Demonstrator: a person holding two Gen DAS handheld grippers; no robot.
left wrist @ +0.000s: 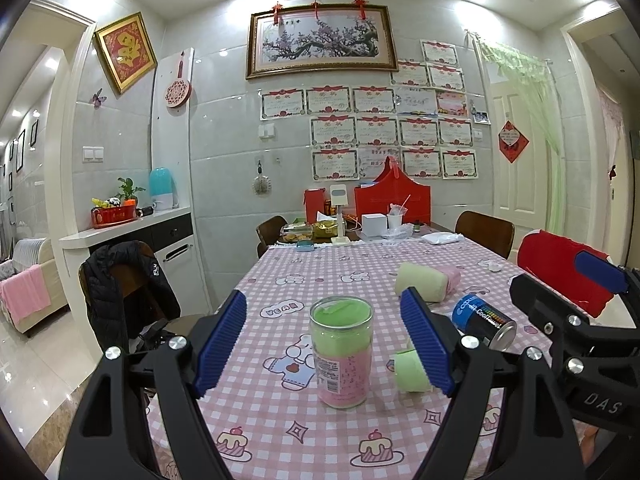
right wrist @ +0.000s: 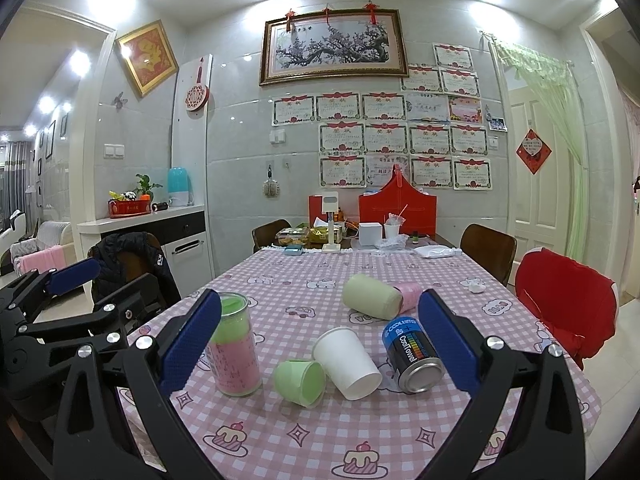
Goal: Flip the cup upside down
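A white paper cup [right wrist: 346, 362] lies on its side on the pink checked tablecloth [right wrist: 304, 432], mouth toward me. A small green cup [right wrist: 301, 377] lies on its side touching it on the left; it also shows in the left wrist view [left wrist: 411, 372]. My right gripper [right wrist: 320, 352] is open and empty, hovering above and in front of both cups. My left gripper [left wrist: 324, 344] is open and empty, its jaws framing a clear jar [left wrist: 342, 356] of green and pink contents without touching it.
A blue and black can [right wrist: 412, 354] lies on its side right of the white cup. A pale green roll [right wrist: 372, 296] and a pink one [right wrist: 410, 292] lie farther back. Boxes and clutter [right wrist: 360, 228] fill the far end. Chairs stand around; a red one [right wrist: 568, 316] is at right.
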